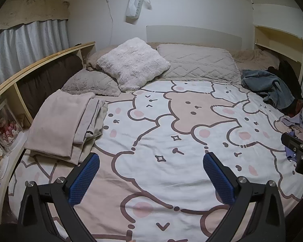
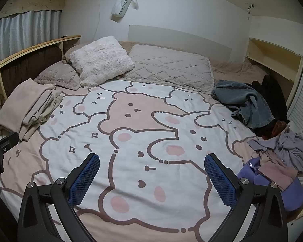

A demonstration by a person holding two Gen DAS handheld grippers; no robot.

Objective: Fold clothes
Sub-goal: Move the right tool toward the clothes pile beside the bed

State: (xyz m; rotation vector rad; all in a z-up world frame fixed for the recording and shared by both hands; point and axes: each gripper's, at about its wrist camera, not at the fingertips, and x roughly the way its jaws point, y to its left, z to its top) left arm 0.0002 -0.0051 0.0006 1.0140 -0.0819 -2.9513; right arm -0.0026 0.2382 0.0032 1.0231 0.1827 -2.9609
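A stack of folded beige clothes (image 1: 64,123) lies at the left side of the bed; it also shows in the right wrist view (image 2: 28,104). A loose heap of unfolded clothes lies at the right: blue jeans (image 2: 244,102), a dark garment (image 2: 272,92), grey and pink pieces (image 2: 282,153) and a purple one (image 2: 272,187). The jeans also show in the left wrist view (image 1: 268,84). My left gripper (image 1: 151,161) is open and empty above the bedspread. My right gripper (image 2: 151,161) is open and empty, left of the heap.
The bed has a cartoon-bear bedspread (image 1: 171,133). A fluffy white cushion (image 1: 133,62) and grey pillows (image 1: 198,62) lie at the head. A wooden shelf (image 1: 38,56) runs along the left, with curtains behind. A white bag (image 1: 135,4) hangs on the wall.
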